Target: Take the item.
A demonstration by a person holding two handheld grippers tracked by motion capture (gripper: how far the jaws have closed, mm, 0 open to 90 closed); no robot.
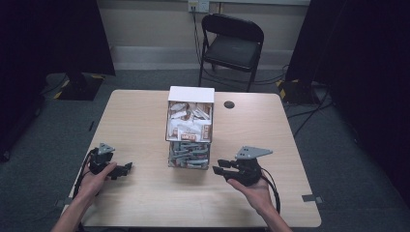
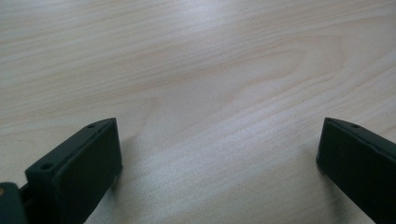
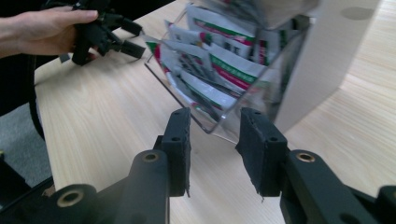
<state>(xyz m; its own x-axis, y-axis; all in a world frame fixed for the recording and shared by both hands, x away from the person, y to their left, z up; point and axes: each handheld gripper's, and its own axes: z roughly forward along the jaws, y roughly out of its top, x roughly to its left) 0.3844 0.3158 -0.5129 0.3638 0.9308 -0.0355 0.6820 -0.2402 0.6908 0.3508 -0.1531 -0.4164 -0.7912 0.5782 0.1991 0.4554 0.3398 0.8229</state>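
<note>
With the packet dispenser (image 1: 190, 128) at desk (image 1: 145, 193) centre, I keep the left gripper (image 1: 126, 168) released lower left and guide the right gripper (image 3: 215, 140), fingers (image 3: 180, 140) parted and empty, squarely toward its clear lower bin.

high: overhead, forward-down | gripper views: low, close | shared: table (image 1: 145, 121)
</note>
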